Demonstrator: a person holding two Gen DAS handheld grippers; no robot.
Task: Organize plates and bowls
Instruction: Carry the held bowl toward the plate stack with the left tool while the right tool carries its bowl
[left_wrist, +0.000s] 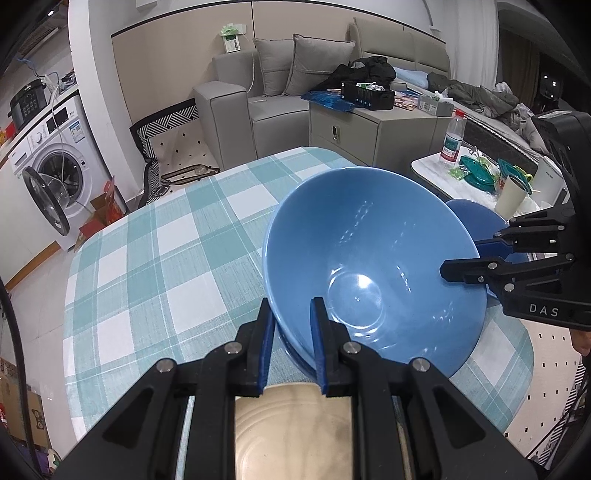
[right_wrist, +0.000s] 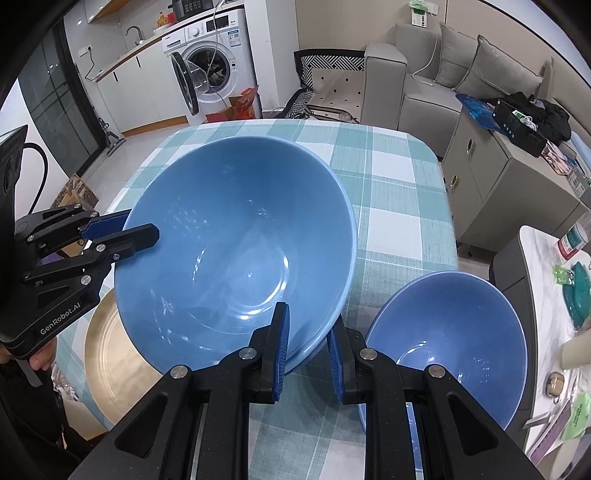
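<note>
A large light-blue bowl (left_wrist: 369, 258) (right_wrist: 236, 236) hangs tilted over the checked tablecloth (left_wrist: 166, 258) (right_wrist: 388, 184), held at two sides. My left gripper (left_wrist: 291, 314) (right_wrist: 125, 232) is shut on its near rim, one pad inside and one outside. On the opposite rim my right gripper (right_wrist: 308, 325) (left_wrist: 469, 258) is shut the same way. A smaller, darker blue bowl (right_wrist: 450, 332) (left_wrist: 476, 218) stands on the table to the right of the right gripper. A beige plate (right_wrist: 107, 350) (left_wrist: 291, 424) lies under the left gripper, partly hidden by the big bowl.
A white side table (left_wrist: 428, 166) beside the table carries a water bottle (left_wrist: 452, 140), teal dishes and a cup. Behind are a grey cabinet (left_wrist: 343, 129), a sofa and a washing machine (right_wrist: 214, 66) with its door open. A hand (right_wrist: 40, 358) grips the left tool.
</note>
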